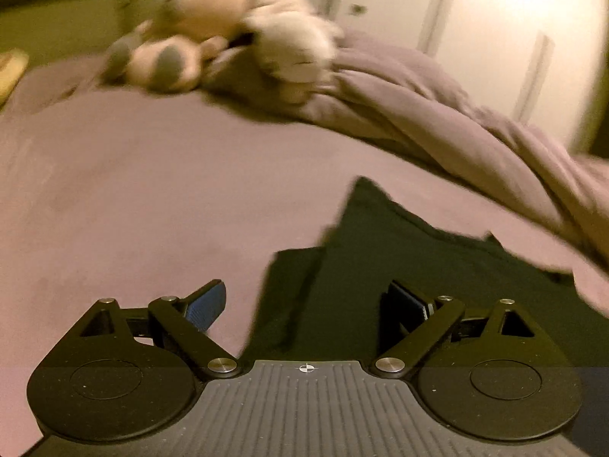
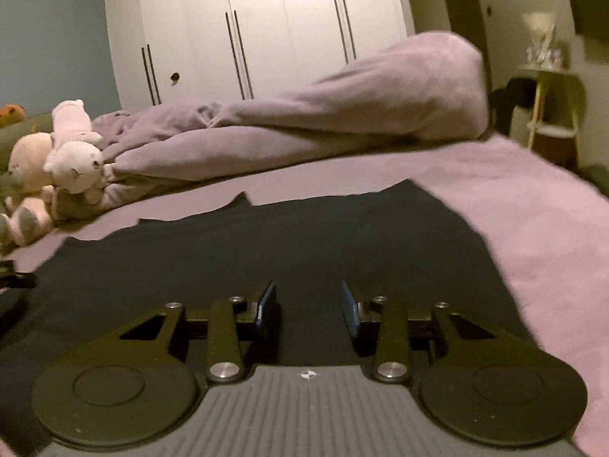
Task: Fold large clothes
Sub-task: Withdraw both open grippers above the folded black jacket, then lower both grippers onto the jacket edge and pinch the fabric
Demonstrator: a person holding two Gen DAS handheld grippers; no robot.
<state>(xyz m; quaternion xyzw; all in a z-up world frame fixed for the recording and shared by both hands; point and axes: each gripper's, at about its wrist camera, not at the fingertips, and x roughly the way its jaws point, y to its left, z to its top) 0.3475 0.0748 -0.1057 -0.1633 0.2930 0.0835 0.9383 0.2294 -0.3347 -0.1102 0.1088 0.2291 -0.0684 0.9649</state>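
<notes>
A dark garment (image 2: 266,251) lies flat on the pink bed sheet (image 2: 533,205). In the left wrist view the garment (image 1: 399,266) shows its left edge and a sleeve-like flap. My left gripper (image 1: 308,301) is wide open and empty, straddling the garment's left edge, its left finger over bare sheet. My right gripper (image 2: 308,304) is open and empty, low over the middle of the garment. The edge of the left gripper (image 2: 15,280) shows at the far left of the right wrist view.
A rumpled lilac duvet (image 2: 342,114) lies along the far side of the bed. Plush toys (image 2: 64,160) sit at the far left, also seen blurred in the left wrist view (image 1: 236,34). White wardrobe doors (image 2: 266,19) stand behind. A small side table (image 2: 552,106) is at right.
</notes>
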